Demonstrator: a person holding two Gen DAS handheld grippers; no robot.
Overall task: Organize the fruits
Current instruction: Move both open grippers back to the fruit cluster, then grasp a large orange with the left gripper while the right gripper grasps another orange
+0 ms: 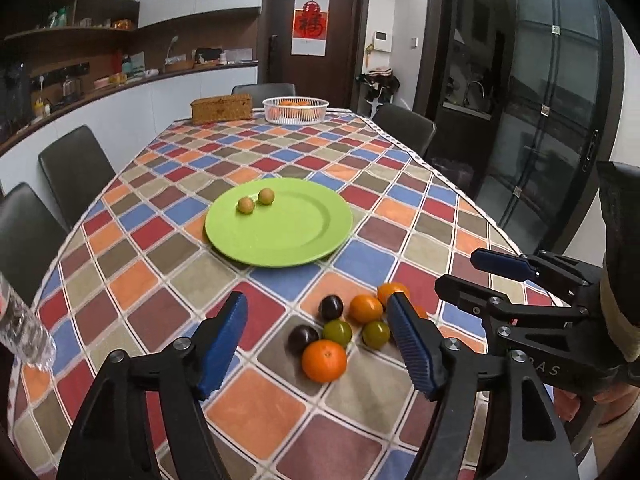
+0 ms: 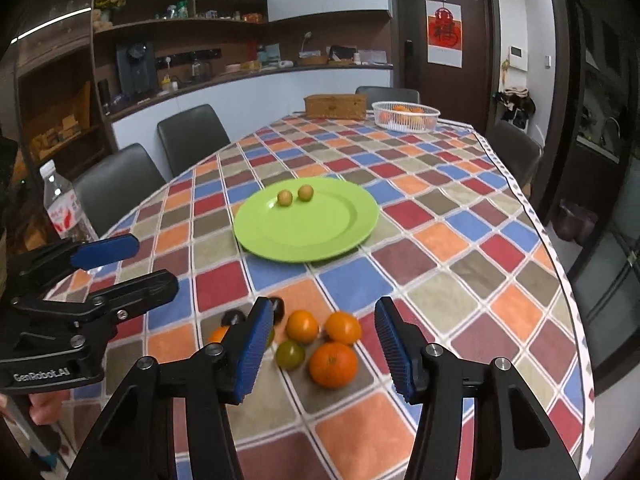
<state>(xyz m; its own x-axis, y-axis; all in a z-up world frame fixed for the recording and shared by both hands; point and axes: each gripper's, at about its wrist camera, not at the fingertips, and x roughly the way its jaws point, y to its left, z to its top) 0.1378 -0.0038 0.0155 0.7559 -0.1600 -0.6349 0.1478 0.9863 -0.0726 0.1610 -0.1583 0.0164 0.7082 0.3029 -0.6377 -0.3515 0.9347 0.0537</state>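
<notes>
A green plate (image 1: 296, 236) (image 2: 320, 232) lies mid-table with two small yellow-brown fruits (image 1: 256, 201) (image 2: 295, 196) on its far left side. A cluster of loose fruit sits on the checked cloth near me: oranges (image 1: 324, 361) (image 2: 333, 364), dark plums (image 1: 331, 307) (image 2: 234, 317) and green fruits (image 1: 337, 332) (image 2: 290, 355). My left gripper (image 1: 316, 344) is open and empty, hovering over the cluster. My right gripper (image 2: 320, 350) is open and empty above the oranges. Each gripper shows in the other's view, the right one (image 1: 472, 276) and the left one (image 2: 132, 264).
A white basket (image 1: 295, 111) (image 2: 405, 117) with oranges and a wicker box (image 1: 221, 109) (image 2: 335, 106) stand at the table's far end. A plastic water bottle (image 2: 64, 208) (image 1: 20, 328) stands at the left edge. Dark chairs (image 1: 76, 168) surround the table.
</notes>
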